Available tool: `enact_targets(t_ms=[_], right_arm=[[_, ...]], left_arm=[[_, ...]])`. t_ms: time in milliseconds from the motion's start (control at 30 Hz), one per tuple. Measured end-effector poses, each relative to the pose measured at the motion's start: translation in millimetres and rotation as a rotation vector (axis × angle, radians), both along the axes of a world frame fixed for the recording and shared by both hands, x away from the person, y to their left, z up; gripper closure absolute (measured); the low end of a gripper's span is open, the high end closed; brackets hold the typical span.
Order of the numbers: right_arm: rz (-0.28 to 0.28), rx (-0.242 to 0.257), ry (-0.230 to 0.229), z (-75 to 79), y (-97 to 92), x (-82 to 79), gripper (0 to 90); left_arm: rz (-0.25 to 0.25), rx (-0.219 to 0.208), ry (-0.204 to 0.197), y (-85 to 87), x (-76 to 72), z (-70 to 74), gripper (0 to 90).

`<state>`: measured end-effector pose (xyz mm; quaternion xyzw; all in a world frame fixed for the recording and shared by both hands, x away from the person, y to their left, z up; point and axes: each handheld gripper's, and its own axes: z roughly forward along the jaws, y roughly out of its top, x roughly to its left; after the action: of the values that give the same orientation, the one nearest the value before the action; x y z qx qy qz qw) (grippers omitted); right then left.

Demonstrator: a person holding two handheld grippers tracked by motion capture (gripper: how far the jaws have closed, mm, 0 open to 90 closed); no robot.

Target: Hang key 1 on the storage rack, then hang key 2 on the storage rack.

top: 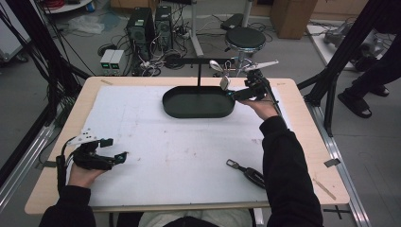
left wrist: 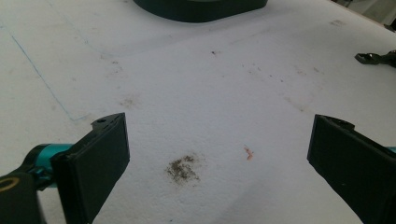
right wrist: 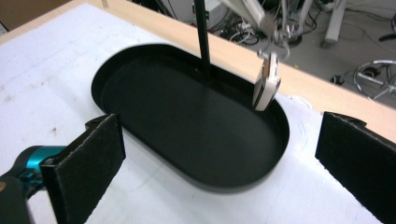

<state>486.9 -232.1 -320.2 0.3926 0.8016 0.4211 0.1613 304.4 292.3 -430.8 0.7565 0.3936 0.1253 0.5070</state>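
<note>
While my right tool [top: 232, 94] hovers at the right end of the black oval tray [top: 198, 112], its jaws stand spread wide with nothing between them — the right gripper view shows the tray's dark floor [right wrist: 177, 116] lying between and beyond the two pads. A small pale keyfob-like piece [right wrist: 266, 86] hangs from a clip just above the tray's far right rim, close to the thin black upright post [right wrist: 202, 37] that rises from the tray. My left tool [top: 124, 156] rests low over the white sheet [top: 179, 151] at the near left of the worktop, well apart from the tray; its jaws are spread as well, empty, over a dark smudge [left wrist: 183, 169] on the sheet. A black key-shaped object [top: 246, 172] lies on the sheet near my right sleeve — neither tool touches it.
</note>
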Motion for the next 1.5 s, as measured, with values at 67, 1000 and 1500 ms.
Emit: enact_targets(t_ms=[67, 1000, 1500], right_arm=[[0.003, 0.002, 0.008, -5.9, -3.4, -4.6, 0.7], [0.038, -0.034, 0.013, -40.3, -14.9, -76.2, 0.7], [0.062, -0.070, 0.056, -53.6, -8.5, -97.6, 0.7]], left_arm=[[0.001, -0.001, -0.001, -0.2, -0.1, 0.0, 6.1], [0.002, 0.006, 0.004, -0.6, -0.3, -0.3, 6.1], [-0.001, 0.015, 0.005, -1.2, -2.1, 0.3, 6.1]])
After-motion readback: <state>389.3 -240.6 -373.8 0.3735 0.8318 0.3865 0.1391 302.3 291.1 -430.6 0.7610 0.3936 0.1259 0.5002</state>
